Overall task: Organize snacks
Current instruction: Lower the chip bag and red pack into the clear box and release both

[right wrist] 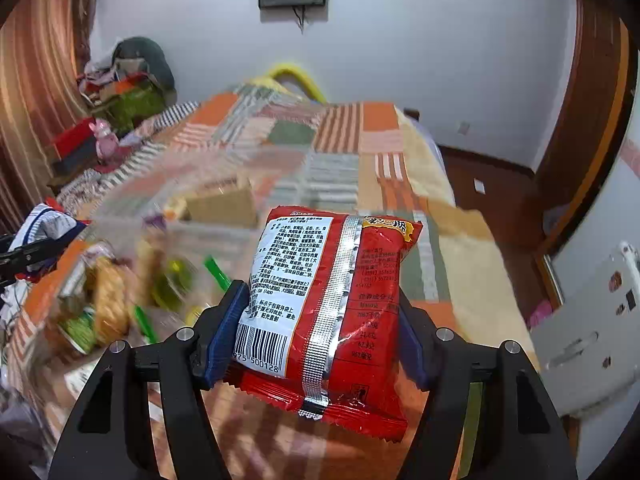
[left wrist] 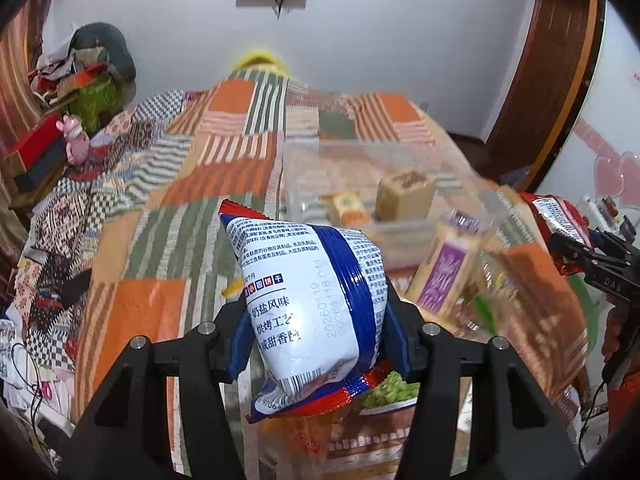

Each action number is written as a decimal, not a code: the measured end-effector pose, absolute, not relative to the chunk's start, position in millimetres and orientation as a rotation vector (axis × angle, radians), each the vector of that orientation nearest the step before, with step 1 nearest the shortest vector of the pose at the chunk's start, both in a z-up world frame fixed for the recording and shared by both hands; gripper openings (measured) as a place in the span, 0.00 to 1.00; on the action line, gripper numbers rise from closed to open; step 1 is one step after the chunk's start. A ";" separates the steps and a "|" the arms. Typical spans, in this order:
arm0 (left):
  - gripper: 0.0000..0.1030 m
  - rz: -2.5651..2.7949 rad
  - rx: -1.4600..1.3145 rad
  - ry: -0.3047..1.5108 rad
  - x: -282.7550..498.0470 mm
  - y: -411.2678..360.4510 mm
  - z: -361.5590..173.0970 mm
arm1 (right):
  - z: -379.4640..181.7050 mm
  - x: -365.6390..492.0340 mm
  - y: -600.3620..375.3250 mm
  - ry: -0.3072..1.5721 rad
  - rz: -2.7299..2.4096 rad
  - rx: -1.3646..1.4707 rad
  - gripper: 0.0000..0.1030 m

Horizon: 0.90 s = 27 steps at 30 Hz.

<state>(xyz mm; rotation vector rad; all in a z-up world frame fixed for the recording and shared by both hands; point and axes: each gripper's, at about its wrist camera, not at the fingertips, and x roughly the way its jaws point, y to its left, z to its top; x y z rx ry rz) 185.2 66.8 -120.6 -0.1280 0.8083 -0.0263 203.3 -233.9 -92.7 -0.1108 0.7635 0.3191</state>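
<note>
My left gripper (left wrist: pixel 316 320) is shut on a blue and white snack bag (left wrist: pixel 308 296) and holds it above the patchwork bedspread (left wrist: pixel 224 168). My right gripper (right wrist: pixel 320 312) is shut on a red snack packet (right wrist: pixel 332 304), held up over the bed. The red packet also shows in the left wrist view (left wrist: pixel 560 216) at the far right. The blue and white bag shows at the left edge of the right wrist view (right wrist: pixel 52 224). A clear plastic bin (left wrist: pixel 412 232) with tan snack boxes (left wrist: pixel 404 196) lies on the bed ahead. A blurred pile of loose snacks (right wrist: pixel 104 300) lies between the grippers.
A purple and yellow snack pack (left wrist: pixel 444 268) leans near the bin. Clutter and a pink toy (left wrist: pixel 76 140) sit on a stand at the left. A wooden door frame (right wrist: pixel 592 140) and white cabinet (right wrist: pixel 592 344) are at the right.
</note>
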 end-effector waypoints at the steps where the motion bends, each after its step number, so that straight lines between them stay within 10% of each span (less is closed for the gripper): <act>1: 0.53 -0.029 -0.128 0.796 185.9 66.5 -115.5 | -87.3 203.5 -231.2 0.750 0.330 -0.107 0.63; 27: 0.53 -0.099 -0.113 0.820 306.9 37.6 -134.1 | -109.2 294.4 -151.8 0.755 0.421 -0.109 0.63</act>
